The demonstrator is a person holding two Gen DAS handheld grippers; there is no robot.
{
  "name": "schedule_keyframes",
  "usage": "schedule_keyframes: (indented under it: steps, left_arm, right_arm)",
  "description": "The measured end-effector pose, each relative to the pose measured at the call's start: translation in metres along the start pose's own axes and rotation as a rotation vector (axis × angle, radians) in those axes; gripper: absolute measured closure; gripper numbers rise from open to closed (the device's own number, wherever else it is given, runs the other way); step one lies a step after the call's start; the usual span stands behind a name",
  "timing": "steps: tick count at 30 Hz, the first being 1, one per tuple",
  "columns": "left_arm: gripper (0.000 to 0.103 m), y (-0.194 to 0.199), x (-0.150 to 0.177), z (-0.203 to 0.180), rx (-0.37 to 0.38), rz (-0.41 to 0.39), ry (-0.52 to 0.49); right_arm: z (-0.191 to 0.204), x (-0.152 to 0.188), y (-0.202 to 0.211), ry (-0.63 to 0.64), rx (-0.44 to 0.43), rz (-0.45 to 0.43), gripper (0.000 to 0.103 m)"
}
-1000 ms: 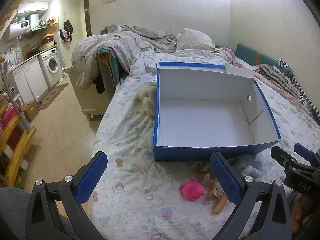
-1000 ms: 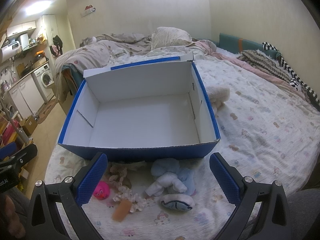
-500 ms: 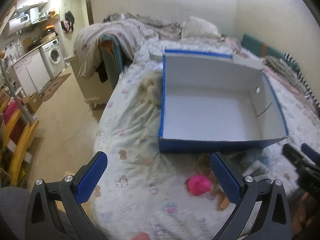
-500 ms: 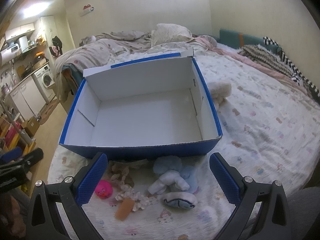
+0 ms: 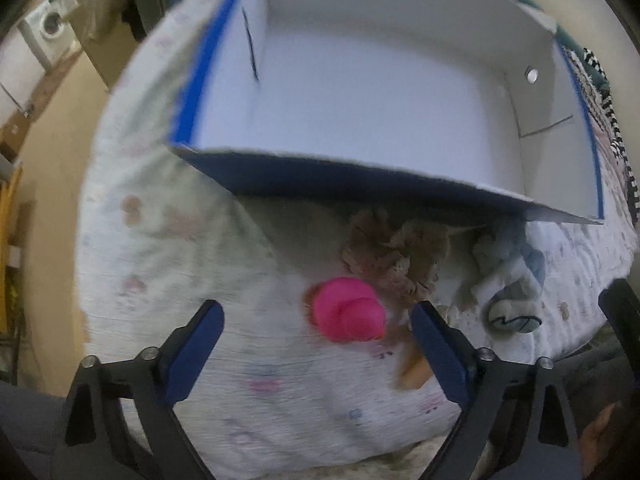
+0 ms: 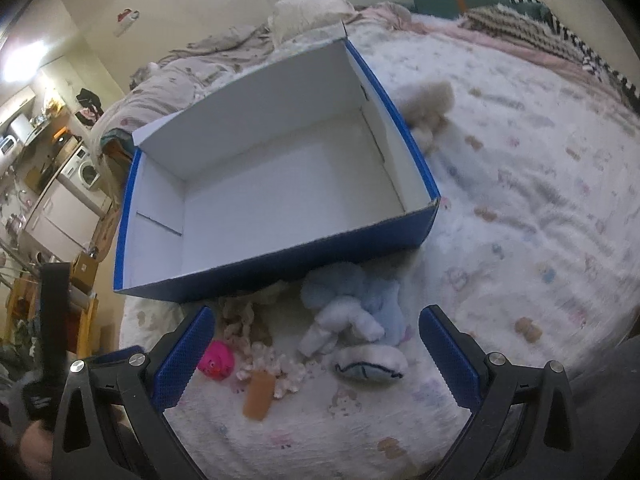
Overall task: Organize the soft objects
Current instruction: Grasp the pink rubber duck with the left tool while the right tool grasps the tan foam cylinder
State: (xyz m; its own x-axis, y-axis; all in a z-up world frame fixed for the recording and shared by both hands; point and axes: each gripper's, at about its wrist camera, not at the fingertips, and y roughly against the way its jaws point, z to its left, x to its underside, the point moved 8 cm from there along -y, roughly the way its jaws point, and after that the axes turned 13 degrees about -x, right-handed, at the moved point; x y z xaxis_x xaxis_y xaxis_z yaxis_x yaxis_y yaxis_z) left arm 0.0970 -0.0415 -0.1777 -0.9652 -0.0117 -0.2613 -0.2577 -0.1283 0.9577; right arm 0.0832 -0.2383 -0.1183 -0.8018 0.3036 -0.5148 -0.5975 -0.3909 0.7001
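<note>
The jaws of the left gripper point(image 5: 318, 338) are closing, yet the pads are seen well apart, with the pink duck toy point(image 5: 347, 314) between them and not pressed by either pad. The jaws of the right gripper point(image 6: 316, 348) are held wide, and nothing is gripped between them.

A blue box point(image 6: 280, 258) with a white, empty inside is set on the bedspread point(image 6: 520, 220), its near wall towards both cameras. Just in front of that wall a cluster of soft things is laid: the pink duck toy at the left, a beige lacy cloth point(image 6: 256, 344) beside and behind it, an orange piece point(image 6: 259, 394) nearer, a light blue plush point(image 6: 352, 304) to the right, and a white pouch with a dark line point(image 6: 370, 364) just near of the plush. A cream plush point(image 6: 430, 106) is seen beside the box's far right wall.
</note>
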Motion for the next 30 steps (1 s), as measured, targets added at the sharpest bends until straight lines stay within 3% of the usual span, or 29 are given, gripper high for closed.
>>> schedule_keyframes:
  steps: [8, 12, 14, 15, 16, 18, 25, 27, 30]
  left_arm:
    - [0.024, -0.043, 0.008, -0.019, 0.023, 0.11, 0.021]
    - [0.034, -0.058, 0.015, -0.028, 0.014, 0.141, 0.0]
    - [0.043, -0.06, 0.016, -0.03, 0.02, 0.133, 0.004]
    - [0.057, -0.061, 0.016, -0.031, 0.022, 0.131, 0.006]
    - [0.061, -0.06, 0.017, -0.033, 0.025, 0.125, 0.004]
    - [0.061, -0.053, 0.017, -0.037, 0.057, 0.125, -0.014]
    - [0.061, -0.036, 0.023, -0.034, 0.031, 0.102, -0.012]
    - [0.061, -0.027, 0.026, -0.027, 0.027, 0.086, 0.01]
    - [0.061, -0.004, 0.031, -0.012, 0.013, 0.044, 0.04]
  right_arm:
    - [-0.003, 0.006, -0.013, -0.029, -0.027, 0.062, 0.0]
    - [0.001, 0.014, -0.025, -0.068, -0.091, 0.13, 0.0]
    - [0.004, 0.023, -0.035, -0.098, -0.135, 0.187, 0.0]
    - [0.005, 0.027, -0.039, -0.11, -0.147, 0.211, 0.0]
    - [0.006, 0.031, -0.043, -0.121, -0.156, 0.237, 0.0]
    - [0.007, 0.038, -0.051, -0.137, -0.157, 0.276, 0.0]
    - [0.018, 0.06, -0.063, -0.149, -0.17, 0.331, 0.0]
    - [0.019, 0.068, -0.063, -0.173, -0.188, 0.337, 0.004]
    - [0.018, 0.078, -0.068, -0.253, -0.234, 0.367, 0.022]
